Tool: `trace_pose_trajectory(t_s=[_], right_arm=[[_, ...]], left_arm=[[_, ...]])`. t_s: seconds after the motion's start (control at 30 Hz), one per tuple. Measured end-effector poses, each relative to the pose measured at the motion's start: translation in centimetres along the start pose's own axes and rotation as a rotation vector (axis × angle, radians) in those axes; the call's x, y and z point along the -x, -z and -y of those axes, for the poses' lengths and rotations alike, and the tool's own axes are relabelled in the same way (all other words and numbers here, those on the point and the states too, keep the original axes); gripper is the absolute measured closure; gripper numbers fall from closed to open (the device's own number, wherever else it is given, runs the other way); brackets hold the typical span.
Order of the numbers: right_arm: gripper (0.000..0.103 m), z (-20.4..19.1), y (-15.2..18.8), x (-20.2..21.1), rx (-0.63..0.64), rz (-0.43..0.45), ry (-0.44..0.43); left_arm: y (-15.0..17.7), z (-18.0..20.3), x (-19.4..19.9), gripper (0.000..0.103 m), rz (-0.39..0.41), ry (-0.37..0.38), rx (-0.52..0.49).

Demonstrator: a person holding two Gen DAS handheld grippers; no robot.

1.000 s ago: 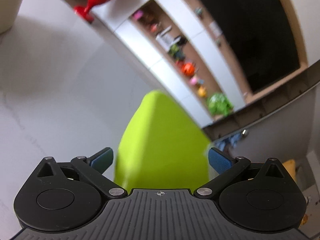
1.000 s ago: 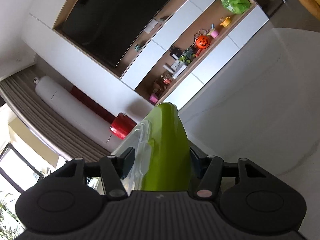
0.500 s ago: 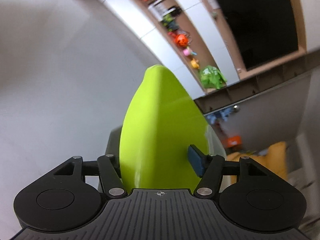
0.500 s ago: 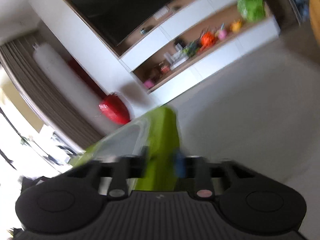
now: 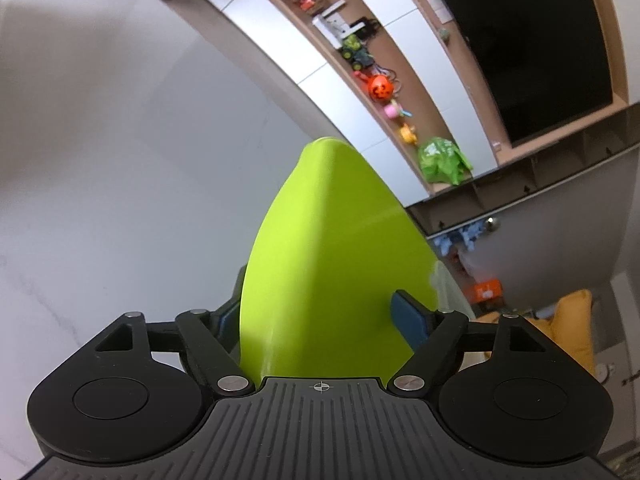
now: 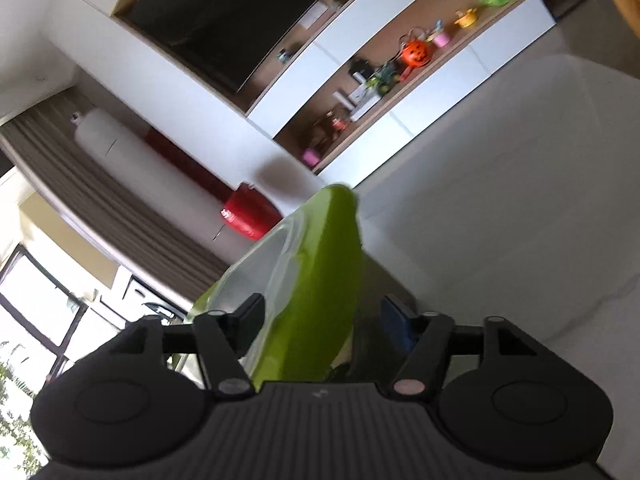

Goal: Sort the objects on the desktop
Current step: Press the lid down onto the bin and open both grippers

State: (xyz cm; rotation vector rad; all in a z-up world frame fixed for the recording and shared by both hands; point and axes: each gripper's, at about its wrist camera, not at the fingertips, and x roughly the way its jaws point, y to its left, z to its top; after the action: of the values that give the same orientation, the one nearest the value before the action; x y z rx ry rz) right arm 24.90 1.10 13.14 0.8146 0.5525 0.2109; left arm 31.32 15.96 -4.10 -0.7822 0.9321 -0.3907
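Green container (image 5: 332, 264) now pinched by left tool (image 5: 324, 316); right tool (image 6: 324, 316) spread.

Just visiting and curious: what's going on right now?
Left gripper shut on green lid. Right gripper around same lid, grip unclear. Nothing in the way.

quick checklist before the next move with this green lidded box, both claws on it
1. Left claw shut on the green box: ok, both pads press its sides.
2. Right claw grip: not ok, a gap shows between its right pad and the box.
3. Clear lid seated: cannot tell.
4. Box level: cannot tell, both views are tilted.
5. White table below bare: ok where visible.
6. Drop spot: cannot tell, not in view.
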Motion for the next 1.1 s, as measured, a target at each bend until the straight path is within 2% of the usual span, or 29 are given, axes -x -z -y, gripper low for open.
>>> trace_pose_trajectory(t_s=[0.1, 0.23, 0.33, 0.37, 0.4, 0.47, 0.5, 0.57, 0.63, 0.73, 0.83, 0.87, 0.97, 1.1], right_arm=[[0.040, -0.2, 0.0, -0.1, 0.002, 0.018, 0.030], [0.040, -1.5, 0.0, -0.2, 0.058, 0.037, 0.088], [0.038, -2.6, 0.2, 0.3, 0.073, 0.082, 0.170], [0.037, -3.0, 0.4, 1.0, 0.070, 0.121, 0.203], [0.030, -3.5, 0.8, 2.0, 0.071, 0.171, 0.227], [0.018, -4.6, 1.9, 4.2, 0.088, 0.252, 0.258], [0.013, -5.1, 2.6, 5.2, 0.097, 0.270, 0.274], [0.008, -6.2, 4.0, 7.0, 0.111, 0.288, 0.303], [0.000, -7.0, 5.7, 7.8, 0.135, 0.259, 0.351], [0.000, -8.0, 8.8, 7.5, 0.187, 0.162, 0.473], [0.000, -8.8, 12.1, 6.5, 0.235, 0.048, 0.603], [0.000, -9.2, 12.8, 6.0, 0.246, 0.002, 0.605], [0.000, -10.7, 15.6, 6.2, 0.272, -0.071, 0.531], [0.000, -14.0, 17.6, 7.5, 0.327, -0.086, 0.485]], left_arm=[[0.8, 0.2, -0.2, 0.018, 0.000, -0.038, -0.019], [1.3, -0.7, 0.0, 0.019, 0.020, -0.013, 0.042], [1.2, -1.1, 1.2, 0.015, 0.082, -0.053, 0.059], [1.3, -1.2, 2.2, 0.013, 0.115, -0.073, 0.059], [1.4, -1.3, 3.2, 0.009, 0.147, -0.091, 0.059], [2.2, -0.9, 5.8, 0.009, 0.215, -0.119, 0.069], [2.8, -0.5, 6.8, 0.007, 0.237, -0.130, 0.072], [4.7, 1.1, 8.6, 0.006, 0.263, -0.182, 0.037], [7.1, 3.0, 9.8, 0.004, 0.274, -0.261, -0.035], [12.2, 6.0, 10.5, 0.003, 0.269, -0.368, -0.148], [17.3, 8.1, 10.9, 0.000, 0.238, -0.345, -0.206], [18.7, 8.7, 10.9, 0.000, 0.224, -0.336, -0.223], [22.6, 9.8, 11.3, 0.000, 0.186, -0.353, -0.268], [26.4, 11.4, 11.9, 0.000, 0.185, -0.437, -0.344]])
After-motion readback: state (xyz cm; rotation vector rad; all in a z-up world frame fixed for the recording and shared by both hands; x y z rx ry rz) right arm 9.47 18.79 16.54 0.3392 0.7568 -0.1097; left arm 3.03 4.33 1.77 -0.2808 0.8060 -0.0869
